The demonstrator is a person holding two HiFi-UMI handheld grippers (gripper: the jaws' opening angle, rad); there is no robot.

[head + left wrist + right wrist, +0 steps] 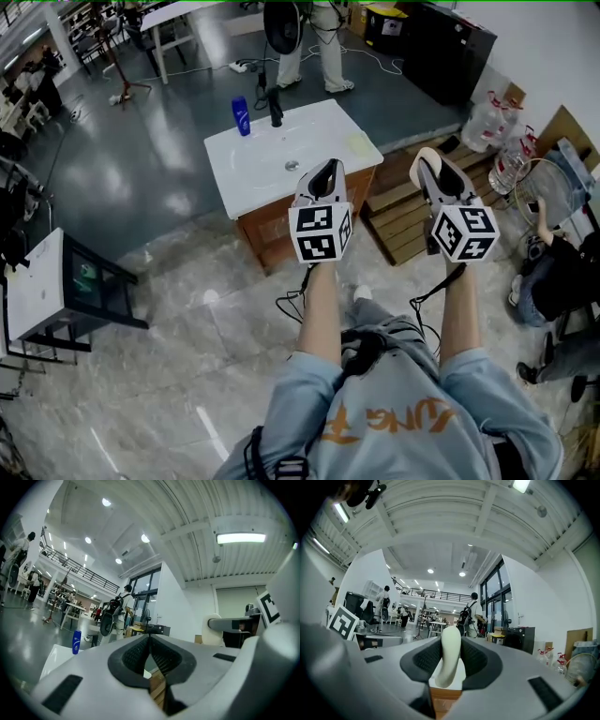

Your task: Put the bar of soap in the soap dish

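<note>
Your right gripper (pixel 441 176) has the soap bar (pixel 449 658). Jaws are partway open & clamped on it, pads pressing both flat sides. The bar stands on end b/w them, its rounded top poking up past the pads. It's pale cream.

Your left gripper (pixel 149 637) is empty. Jaws are closed, tips meeting, nothing b/w them.

You hold both grippers out level in front of you, side by side, slightly apart. In the head view the left one overlaps the front right corner of the white counter (pixel 251 161). The right one sits off to the right of it, over a wooden pallet (pixel 403 220) on the floor.

The counter sits on a wood cabinet (pixel 267 230) w/ a basin in the middle. At the back edge are a blue bottle (pixel 242 116) & a black tap (pixel 275 106), near each other. A small pale-yellow thing (pixel 359 142) lies flat at the counter's right edge; can't tell if that's the dish. The soap is up in the air in your right gripper, not on the counter.
</note>
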